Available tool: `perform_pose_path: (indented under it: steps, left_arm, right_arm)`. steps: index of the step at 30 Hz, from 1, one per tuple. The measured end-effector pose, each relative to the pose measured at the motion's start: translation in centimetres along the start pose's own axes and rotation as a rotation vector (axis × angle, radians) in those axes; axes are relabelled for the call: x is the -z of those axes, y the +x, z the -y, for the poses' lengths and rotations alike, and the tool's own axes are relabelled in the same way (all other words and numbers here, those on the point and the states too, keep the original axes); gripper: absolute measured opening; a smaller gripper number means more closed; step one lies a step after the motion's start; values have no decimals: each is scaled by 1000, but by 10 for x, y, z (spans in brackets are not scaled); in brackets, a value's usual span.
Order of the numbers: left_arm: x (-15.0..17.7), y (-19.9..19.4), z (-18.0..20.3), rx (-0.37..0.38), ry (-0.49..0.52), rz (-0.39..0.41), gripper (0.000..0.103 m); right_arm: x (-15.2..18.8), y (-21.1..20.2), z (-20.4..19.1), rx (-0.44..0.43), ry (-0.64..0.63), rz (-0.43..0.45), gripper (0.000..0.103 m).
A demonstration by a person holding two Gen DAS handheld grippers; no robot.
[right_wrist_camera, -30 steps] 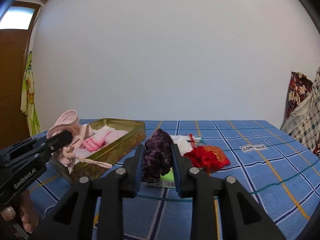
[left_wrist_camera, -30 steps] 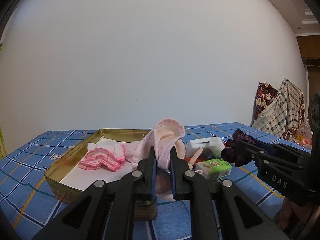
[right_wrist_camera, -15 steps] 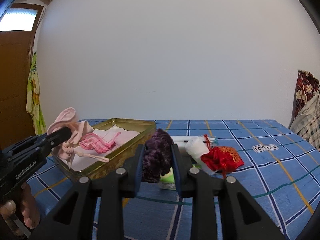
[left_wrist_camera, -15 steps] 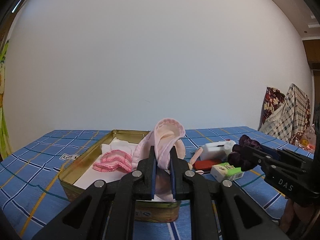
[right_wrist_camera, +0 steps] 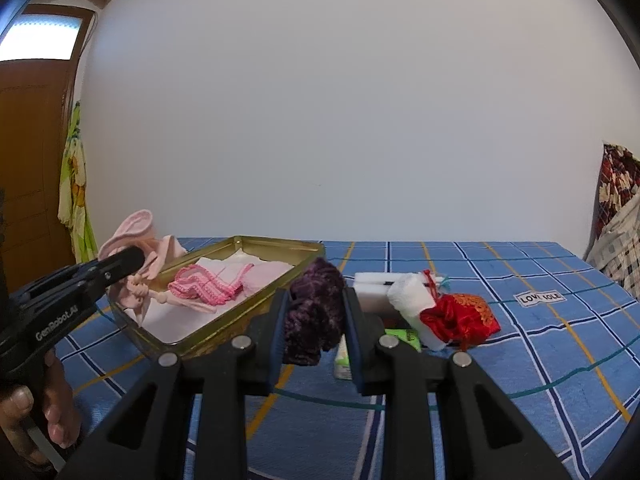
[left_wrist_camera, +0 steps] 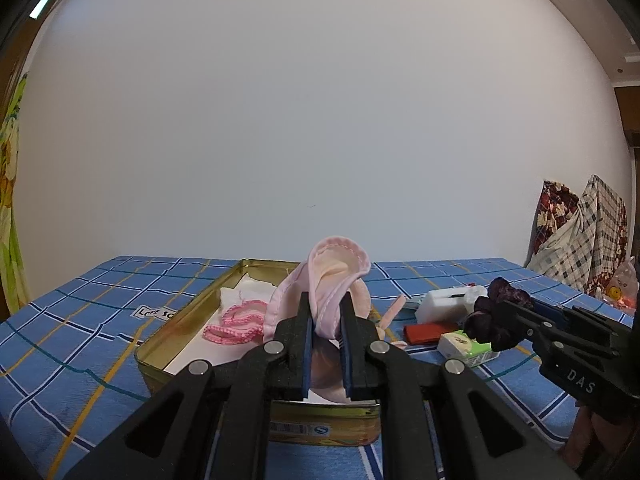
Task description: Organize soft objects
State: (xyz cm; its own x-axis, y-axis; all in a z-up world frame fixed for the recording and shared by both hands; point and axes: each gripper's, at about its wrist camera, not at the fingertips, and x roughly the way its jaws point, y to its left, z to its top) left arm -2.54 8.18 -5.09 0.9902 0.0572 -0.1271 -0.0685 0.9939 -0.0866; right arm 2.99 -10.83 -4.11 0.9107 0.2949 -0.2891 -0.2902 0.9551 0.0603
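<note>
Landmark: gold tin [left_wrist_camera: 172, 338], open-topped, resting on the blue checked cloth [left_wrist_camera: 80, 320] of the desk. Left gripper [left_wrist_camera: 325, 320]: jaws nearly together, clamped on a pale pink fabric piece [left_wrist_camera: 338, 268], which is held above the near end of the tin; its folded upper part stands up past the jaw tips, and the lower part hangs toward the tin interior. In the right wrist view the same pink piece [right_wrist_camera: 132, 236] sits at the near-left corner of the tin, with thin cords trailing inside. Inside the tin: a pink crocheted item [right_wrist_camera: 204, 288] lying on white lining, near the middle. Right gripper [right_wrist_camera: 314, 312]: jaws partly closed, gripping a dark purple knitted item [right_wrist_camera: 316, 312], held off the surface just to the right of the tin's long side wall. Further right of the tin, on the cloth: a white block [right_wrist_camera: 374, 282], a white roll [right_wrist_camera: 412, 300], a red embroidered pouch [right_wrist_camera: 460, 316] touching the roll, and a green-and-white packet [left_wrist_camera: 466, 346]. A flat red object [left_wrist_camera: 426, 332] lies between the tin and the packet.
</note>
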Motion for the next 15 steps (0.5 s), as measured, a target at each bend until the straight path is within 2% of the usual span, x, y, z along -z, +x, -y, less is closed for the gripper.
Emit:
perform_pose_path:
  steps: [15]
  left_arm:
    - [-2, -2, -12, -34, -23, -10, 12]
  right_arm:
    - [1, 4, -20, -27, -37, -1, 26]
